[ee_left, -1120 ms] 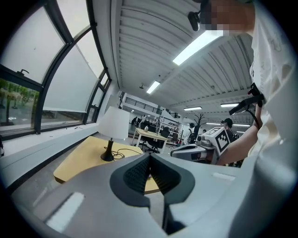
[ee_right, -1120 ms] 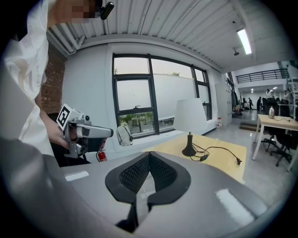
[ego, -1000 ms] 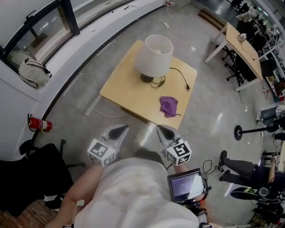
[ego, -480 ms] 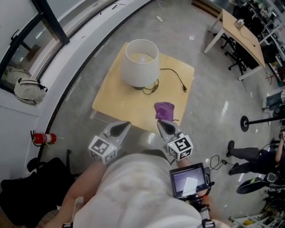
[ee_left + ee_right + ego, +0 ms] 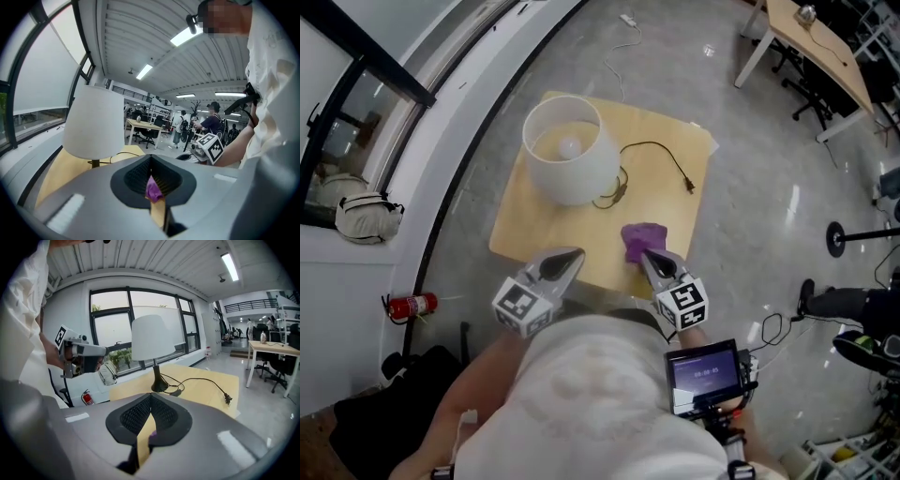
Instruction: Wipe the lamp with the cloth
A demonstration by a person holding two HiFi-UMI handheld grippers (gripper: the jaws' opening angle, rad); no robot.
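Holding the right gripper (image 5: 647,255) with its tips just beside the purple cloth (image 5: 639,234), at 12 o'clock from them in the head view; not being able to tell whether touching or a little apart; holding the jaws of this gripper pressed together, with nothing gripped; holding the left gripper (image 5: 574,255) also with jaws together and empty, with the cloth at 2 o'clock from it, near but clearly apart; judging therefore the right hand as the nearer one for the pick, and judging that opening its jaws is needed first, then going down and forward toward 12 o'clock; finding no clear long axis in the cloth, being a crumpled heap near the front edge of the table (image 5: 670,211), so expecting no need of turning the wrist; placing the lamp (image 5: 567,155) at 11 o'clock from the cloth, well apart, upright, with its cable (image 5: 661,145) running toward 3 o'clock and ending in a plug (image 5: 689,185); seeing the bulb (image 5: 570,145) inside the shade only from the head view; showing the lamp's dark base (image 5: 159,386) and stem plainly in the right gripper view, mostly covered by the shade in the head view; showing there of the cloth only a small purple bit in the slit under the jaws; catching in the left gripper view a larger purple patch of it through the same kind of slit, lying behind the jaws and not between the pads, plus the marker cube (image 5: 211,146) of the right gripper at 3 o'clock
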